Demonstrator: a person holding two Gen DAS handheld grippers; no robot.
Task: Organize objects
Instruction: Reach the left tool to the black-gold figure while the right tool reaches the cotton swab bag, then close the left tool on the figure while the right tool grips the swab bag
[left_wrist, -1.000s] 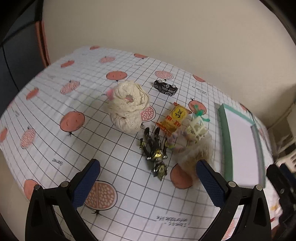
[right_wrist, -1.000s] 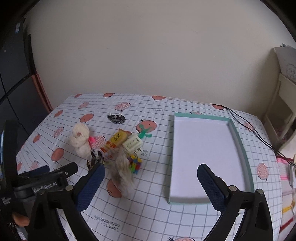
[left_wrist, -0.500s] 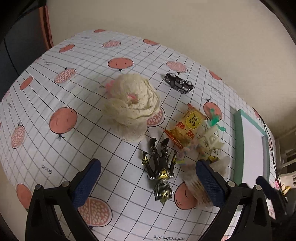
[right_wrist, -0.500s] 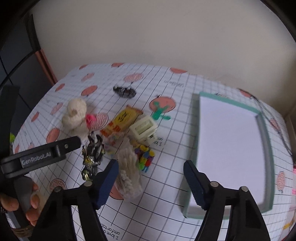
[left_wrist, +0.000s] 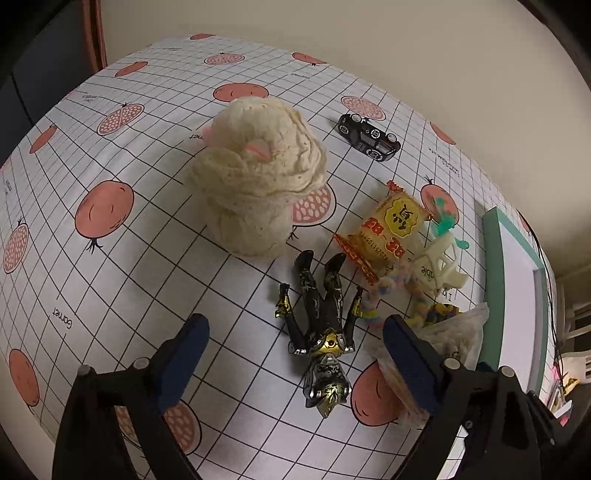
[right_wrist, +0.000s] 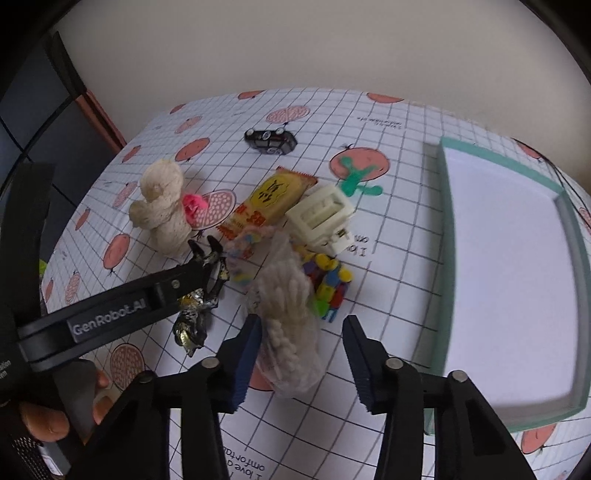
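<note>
Both grippers have dropped closer to the toy cluster since a second ago. On the far left lies bare tablecloth (left_wrist: 122, 266), then the cream plush (left_wrist: 258, 184). Left gripper (left_wrist: 295, 354) hangs wide open and empty over the black-and-gold figure (left_wrist: 321, 332). Right gripper (right_wrist: 301, 354), narrowed but open, straddles the bag of cotton swabs (right_wrist: 291, 325), its left pad touching the bag. Rightmost, the teal-rimmed tray (right_wrist: 448, 258) sits empty.
</note>
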